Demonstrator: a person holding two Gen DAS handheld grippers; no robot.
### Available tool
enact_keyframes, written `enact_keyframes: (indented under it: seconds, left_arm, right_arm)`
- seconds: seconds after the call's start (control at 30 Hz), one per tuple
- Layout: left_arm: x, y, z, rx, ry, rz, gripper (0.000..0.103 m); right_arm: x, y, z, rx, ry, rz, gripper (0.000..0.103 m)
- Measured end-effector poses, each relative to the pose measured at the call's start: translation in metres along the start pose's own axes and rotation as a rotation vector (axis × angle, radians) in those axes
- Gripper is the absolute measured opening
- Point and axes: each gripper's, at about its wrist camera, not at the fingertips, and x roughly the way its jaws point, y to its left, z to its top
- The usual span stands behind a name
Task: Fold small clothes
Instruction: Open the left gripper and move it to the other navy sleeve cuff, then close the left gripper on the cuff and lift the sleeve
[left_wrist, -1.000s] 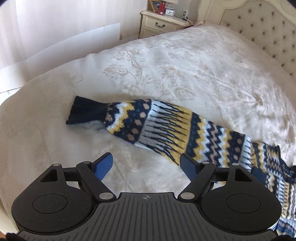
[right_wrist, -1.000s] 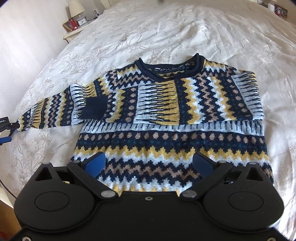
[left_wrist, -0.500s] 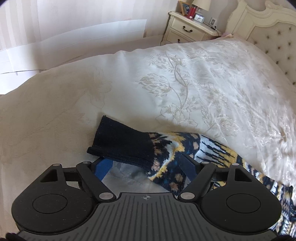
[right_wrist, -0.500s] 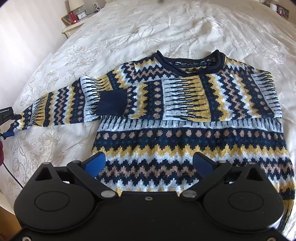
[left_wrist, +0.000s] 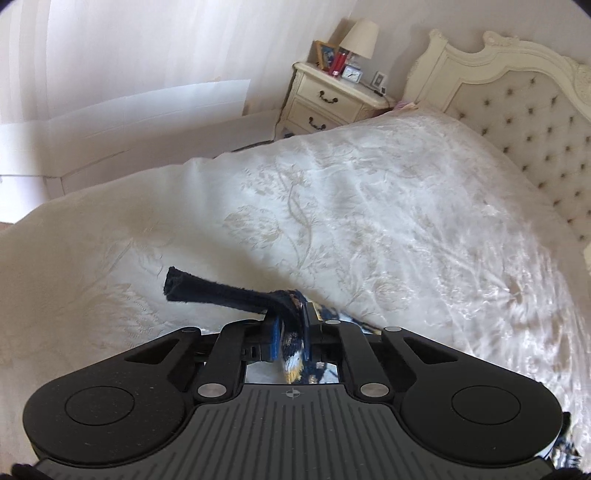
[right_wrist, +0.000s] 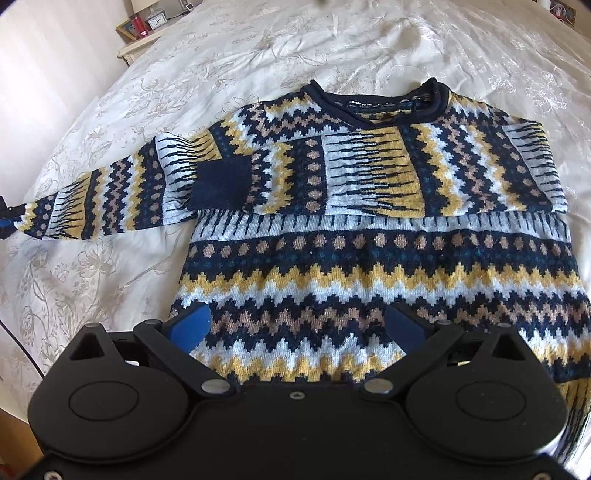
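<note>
A navy, yellow and white patterned sweater (right_wrist: 376, 258) lies flat on the bed, collar at the far side. One sleeve is folded across the chest, its navy cuff (right_wrist: 221, 184) near the middle. The other sleeve (right_wrist: 99, 199) stretches out to the left. My left gripper (left_wrist: 290, 325) is shut on that sleeve near its navy cuff (left_wrist: 218, 293), which sticks out past the fingers just above the bedspread. My right gripper (right_wrist: 297, 325) is open and empty over the sweater's lower hem.
The cream floral bedspread (left_wrist: 369, 206) covers the bed. A tufted headboard (left_wrist: 517, 110) stands at the right. A nightstand (left_wrist: 328, 99) with a lamp, clock and frame stands beyond the bed's edge. The left gripper shows at the left edge (right_wrist: 5, 218) of the right wrist view.
My left gripper moved in on the outstretched sleeve's end and shut on it near the cuff, lifting it slightly. My right gripper moved closer over the sweater's hem and stayed open.
</note>
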Motion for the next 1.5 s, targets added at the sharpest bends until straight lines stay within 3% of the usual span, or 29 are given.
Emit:
enact_keyframes:
  seconds: [0.3,0.47,0.53,0.6,0.7,0.9,1.1,1.23,1.37,1.5]
  left_arm:
    - [-0.063,-0.080,0.012,0.187,-0.136,-0.171,0.011]
    - [-0.066,-0.111,-0.004,0.218,-0.096,-0.185,0.012]
    - [-0.060,-0.109,-0.015,0.182,-0.066,-0.186,0.017]
    - [-0.054,-0.101,-0.027,0.139,-0.027,-0.194,0.035]
    - [-0.042,-0.087,-0.043,0.114,0.023,-0.177,0.043]
    - [-0.030,-0.055,-0.057,0.068,0.063,-0.060,0.058]
    - [-0.002,-0.014,-0.049,-0.040,0.102,0.011,0.058]
    - [0.023,0.003,-0.044,-0.042,0.140,0.049,0.058]
    - [0.048,0.013,-0.045,-0.035,0.177,0.056,0.058]
    - [0.061,0.020,-0.044,-0.058,0.166,0.045,0.059]
  right_arm:
    - [0.006,-0.017,-0.007,0.008,0.028,0.049,0.102]
    - [0.002,-0.036,-0.005,0.033,0.025,0.081,0.102]
    - [0.002,-0.045,-0.001,0.031,0.048,0.119,0.102]
    - [0.000,-0.052,0.003,0.021,0.053,0.135,0.102]
    - [-0.007,-0.059,0.007,0.002,0.021,0.131,0.102]
    - [-0.009,-0.063,0.008,-0.006,-0.003,0.107,0.102]
    - [-0.001,-0.050,0.006,0.001,0.006,0.096,0.102]
    - [0.004,-0.034,0.007,-0.007,0.009,0.100,0.102]
    - [0.008,-0.019,0.012,-0.018,0.010,0.108,0.102]
    - [0.011,-0.008,0.016,-0.031,0.017,0.106,0.102]
